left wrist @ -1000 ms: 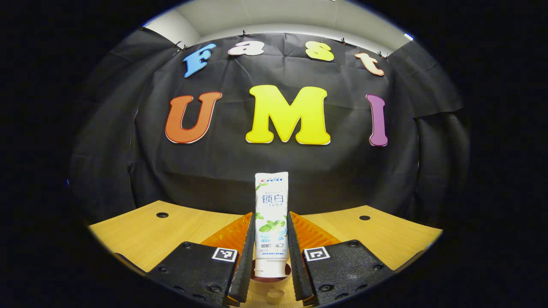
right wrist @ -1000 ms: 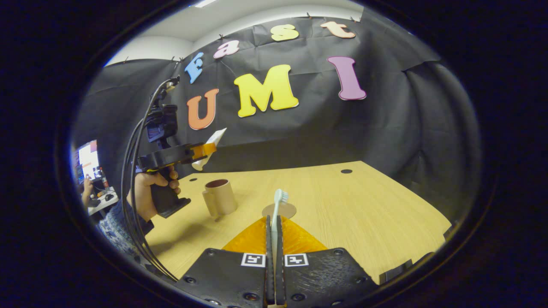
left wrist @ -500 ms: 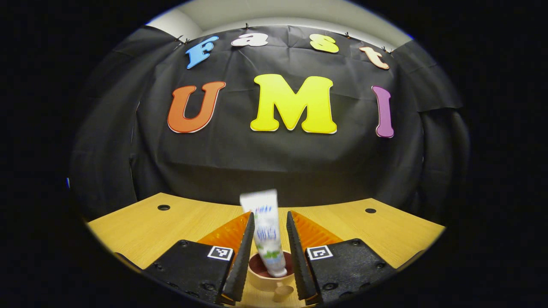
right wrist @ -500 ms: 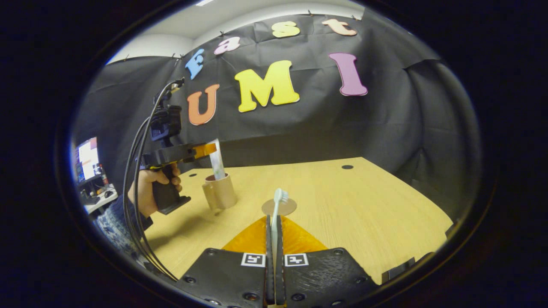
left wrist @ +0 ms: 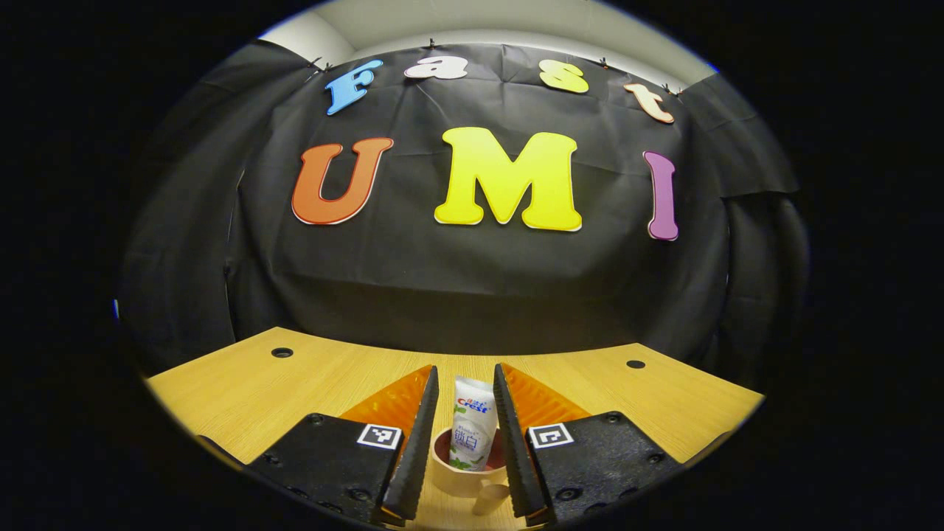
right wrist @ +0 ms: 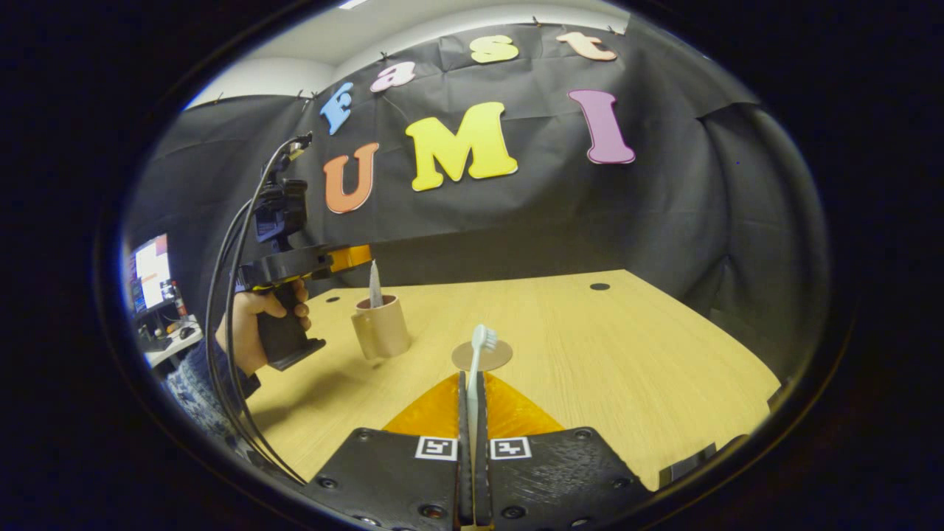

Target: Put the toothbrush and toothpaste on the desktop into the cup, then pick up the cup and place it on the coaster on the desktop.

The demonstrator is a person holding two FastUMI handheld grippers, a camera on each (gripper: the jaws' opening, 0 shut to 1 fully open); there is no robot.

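1. The white toothpaste tube with green leaf print (left wrist: 472,435) now stands inside the tan ceramic cup with the dark red interior (left wrist: 461,479), its crimped end above the rim; a second ago I held it upright and well above the cup, and half a second ago it was dropping, blurred.
2. My left claw (left wrist: 464,442) is released: its fingers stand apart on either side of the tube, touching neither tube nor cup. Earlier they pressed on the tube.
3. First insertion is, I judge, complete; the toothbrush is next.
4. The pale slim-handled toothbrush with white bristles (right wrist: 476,369) is clenched in my right claw (right wrist: 472,413), head forward, unchanged across the frames.
5. The round tan coaster (right wrist: 498,360) lies on the light wooden counter (right wrist: 627,354) beside the cup, still bare.
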